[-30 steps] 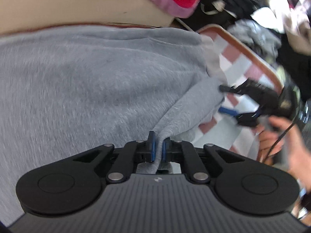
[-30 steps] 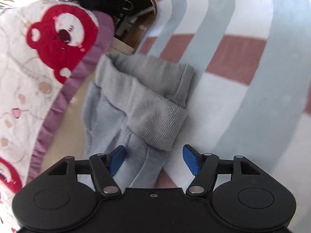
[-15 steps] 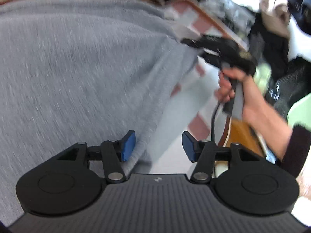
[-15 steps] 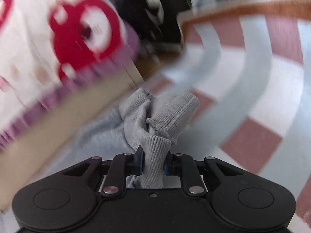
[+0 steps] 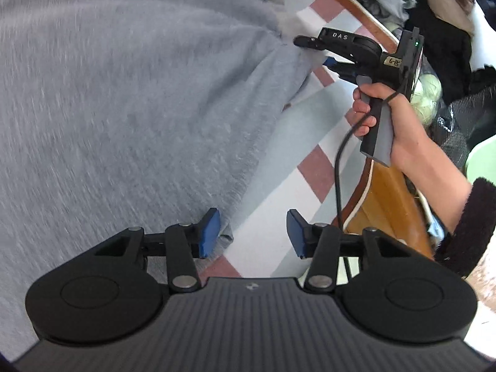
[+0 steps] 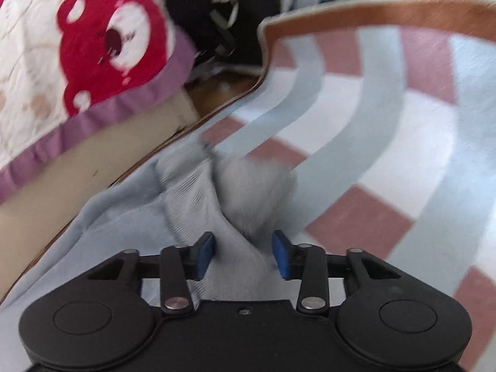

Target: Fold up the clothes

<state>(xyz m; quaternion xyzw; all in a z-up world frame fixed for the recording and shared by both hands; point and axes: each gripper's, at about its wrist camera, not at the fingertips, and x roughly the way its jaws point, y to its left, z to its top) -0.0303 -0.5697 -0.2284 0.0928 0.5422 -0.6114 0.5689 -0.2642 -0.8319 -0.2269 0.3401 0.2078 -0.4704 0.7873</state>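
Note:
A grey sweatshirt [image 5: 124,108] lies spread over a checked mat [image 5: 279,142]. My left gripper [image 5: 252,235] hangs over its near edge. Its jaws are closing with only mat between them, and the hem lies just beside the left pad [image 5: 210,232]. My right gripper [image 5: 311,52], held by a hand [image 5: 378,114], is at the sweatshirt's far corner. In the right wrist view the ribbed grey cuff [image 6: 248,192] lies bunched between the pads of the right gripper [image 6: 245,252], whose jaws are opening off it.
A bear-print blanket with a purple border [image 6: 93,62] lies beyond the mat's brown edge [image 6: 372,9]. A heap of dark and pale clothes [image 5: 434,31] sits past the mat, and wooden floor [image 5: 384,198] shows at the right.
The left gripper let go of the grey fold it pinched and opened over the hem. The right gripper shut on the cuff, lifted it, and now its pads stand apart again.

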